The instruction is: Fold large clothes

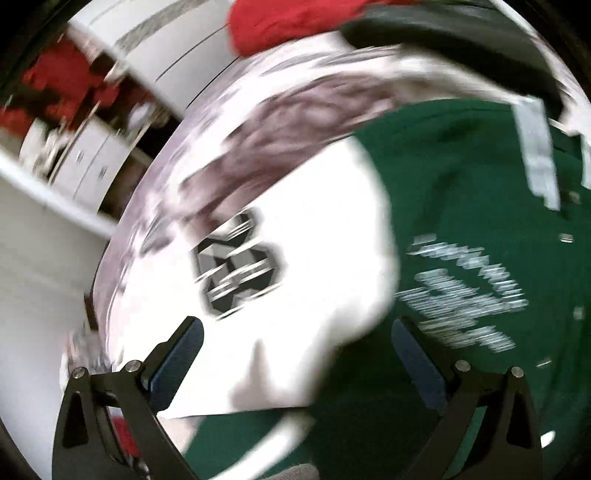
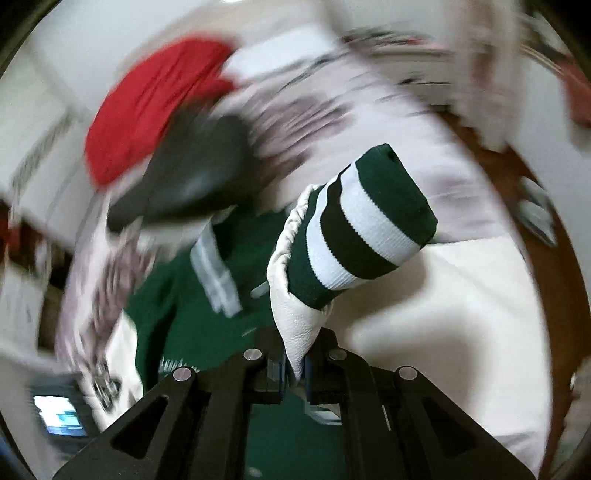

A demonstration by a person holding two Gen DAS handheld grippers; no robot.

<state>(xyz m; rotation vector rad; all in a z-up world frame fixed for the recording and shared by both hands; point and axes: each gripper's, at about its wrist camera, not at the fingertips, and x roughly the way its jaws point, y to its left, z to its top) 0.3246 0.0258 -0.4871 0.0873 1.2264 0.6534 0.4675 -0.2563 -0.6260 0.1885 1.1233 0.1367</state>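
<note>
Your right gripper (image 2: pixel 293 363) is clenched on the white sleeve (image 2: pixel 295 295) of the jacket; the leather bunches up out of the pinched pads at the bottom centre of the right wrist view. Above the grip the sleeve rises to its striped cuff (image 2: pixel 373 218), banded green, white and black, standing in the middle of the frame. To the lower left of the cuff lies the green jacket body (image 2: pixel 173 295), with a pale striped collar band (image 2: pixel 216 273) across it.

Your left gripper (image 1: pixel 295 354) is released: its fingers (image 1: pixel 177 365) stand wide apart at the bottom of the left wrist view, with nothing pressed between them. Past them the other white sleeve (image 1: pixel 314 258), bearing a black and grey patch (image 1: pixel 236 266), spreads across the centre, and the green body with blurred white lettering (image 1: pixel 469 291) fills the right side.

The jacket rests on a pale mottled surface (image 1: pixel 258 122). A red cloth (image 1: pixel 280 22) shows at the top. Both views are heavily blurred.
</note>
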